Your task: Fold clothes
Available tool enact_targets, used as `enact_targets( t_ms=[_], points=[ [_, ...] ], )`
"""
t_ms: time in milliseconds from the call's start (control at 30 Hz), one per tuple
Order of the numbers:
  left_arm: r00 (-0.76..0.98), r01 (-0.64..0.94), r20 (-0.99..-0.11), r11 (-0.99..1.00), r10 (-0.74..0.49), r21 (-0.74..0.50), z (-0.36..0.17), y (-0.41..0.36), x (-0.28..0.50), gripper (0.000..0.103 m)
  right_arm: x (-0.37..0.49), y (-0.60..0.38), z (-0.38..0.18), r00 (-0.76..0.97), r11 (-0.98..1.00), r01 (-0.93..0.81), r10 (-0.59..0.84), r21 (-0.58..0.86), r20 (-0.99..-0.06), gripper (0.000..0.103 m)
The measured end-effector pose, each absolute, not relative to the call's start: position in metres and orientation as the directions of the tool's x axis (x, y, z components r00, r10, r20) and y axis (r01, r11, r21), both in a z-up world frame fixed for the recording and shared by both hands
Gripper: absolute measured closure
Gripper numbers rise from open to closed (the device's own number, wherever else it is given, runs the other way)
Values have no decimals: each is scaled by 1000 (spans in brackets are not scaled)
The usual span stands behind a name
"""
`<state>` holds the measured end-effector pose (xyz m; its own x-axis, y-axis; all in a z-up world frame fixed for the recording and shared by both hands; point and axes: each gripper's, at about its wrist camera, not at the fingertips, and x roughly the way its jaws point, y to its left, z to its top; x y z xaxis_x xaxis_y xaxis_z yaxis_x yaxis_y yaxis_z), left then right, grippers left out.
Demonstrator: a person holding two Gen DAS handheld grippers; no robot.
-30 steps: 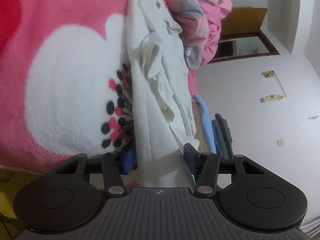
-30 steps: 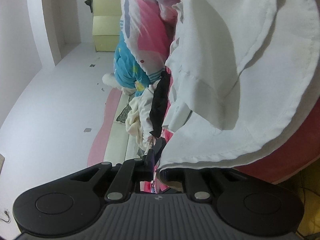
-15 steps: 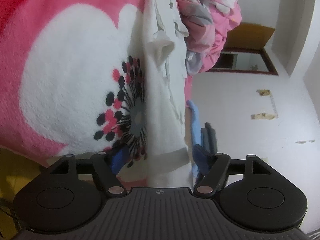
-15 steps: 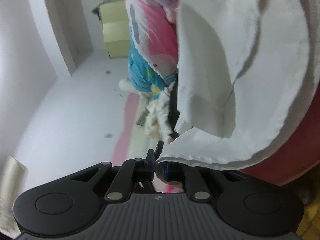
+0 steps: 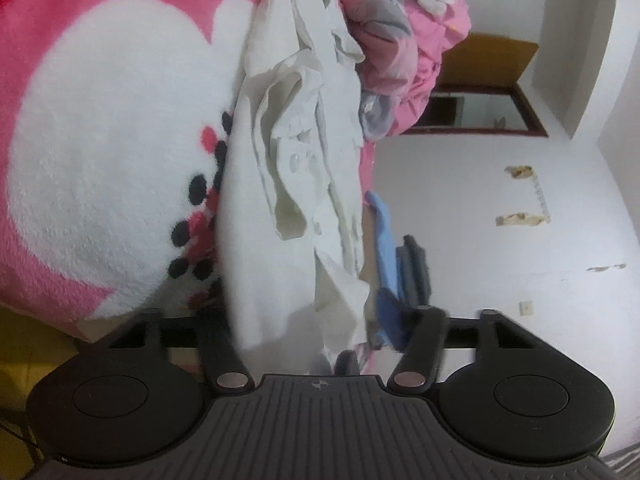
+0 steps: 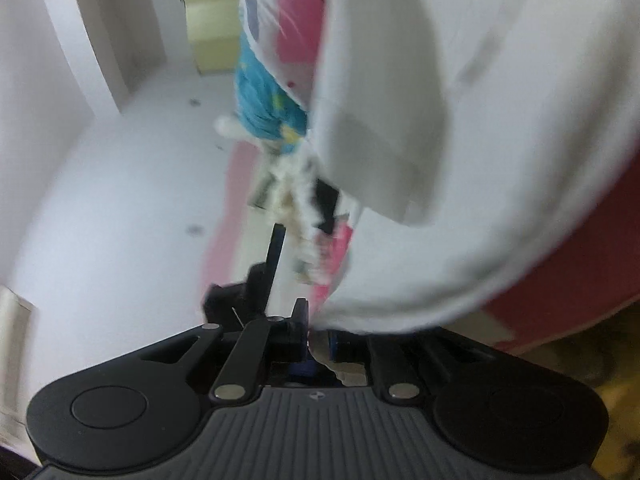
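A white garment [image 5: 280,200] hangs crumpled over a pink fleece blanket [image 5: 100,140] with a white patch and black dots. Its lower end drapes between the fingers of my left gripper [image 5: 300,312], which stands open and wide; the cloth hides the left finger, and the blue right finger [image 5: 390,316] shows beside it. In the right wrist view the same white garment [image 6: 480,160] fills the upper right, blurred. My right gripper [image 6: 318,336] is shut on its lower edge.
A heap of pink and grey bedding [image 5: 400,40] lies beyond the garment. Blue [image 5: 384,232] and dark [image 5: 416,264] folded clothes sit next to it. The right wrist view shows blue and pink bedding [image 6: 264,108], a yellow box [image 6: 212,28] and a blurred black object [image 6: 256,280].
The left view has shifted, and the garment now hangs more bunched between the open left fingers. The right gripper has swung with the cloth still pinched; its view is blurred.
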<state>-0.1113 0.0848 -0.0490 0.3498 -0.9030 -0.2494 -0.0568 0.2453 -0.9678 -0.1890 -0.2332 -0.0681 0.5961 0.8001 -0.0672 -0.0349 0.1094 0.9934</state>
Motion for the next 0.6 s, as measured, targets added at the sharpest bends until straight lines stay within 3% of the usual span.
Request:
enact_targets(
  t_ms=[33, 100, 133, 167, 333, 500, 600],
  points=[
    [350, -53, -261, 259, -900, -964, -48, 84, -111, 58, -192, -238, -62, 598, 151, -45, 796, 988, -94, 88],
    [354, -36, -283, 289, -892, -957, -46, 83, -111, 73, -201, -252, -47, 615, 229, -73, 777, 971, -137, 73],
    [357, -26, -294, 305, -887, -952, -44, 82, -111, 76, -205, -259, -40, 623, 267, -87, 766, 960, -157, 60],
    [360, -14, -305, 322, -882, -947, -41, 81, -111, 81, -209, -265, -32, 632, 306, -100, 754, 947, -177, 54],
    [356, 7, -333, 359, -873, -933, -37, 79, -114, 85, -238, -331, 8, 759, 473, -85, 600, 877, -250, 46],
    [346, 18, -361, 391, -866, -920, -35, 77, -117, 85, -261, -428, 26, 901, 582, 217, 190, 784, -390, 43],
    [335, 12, -381, 408, -862, -913, -38, 75, -119, 84, -257, -457, 10, 889, 542, 338, 85, 769, -450, 43]
  ],
)
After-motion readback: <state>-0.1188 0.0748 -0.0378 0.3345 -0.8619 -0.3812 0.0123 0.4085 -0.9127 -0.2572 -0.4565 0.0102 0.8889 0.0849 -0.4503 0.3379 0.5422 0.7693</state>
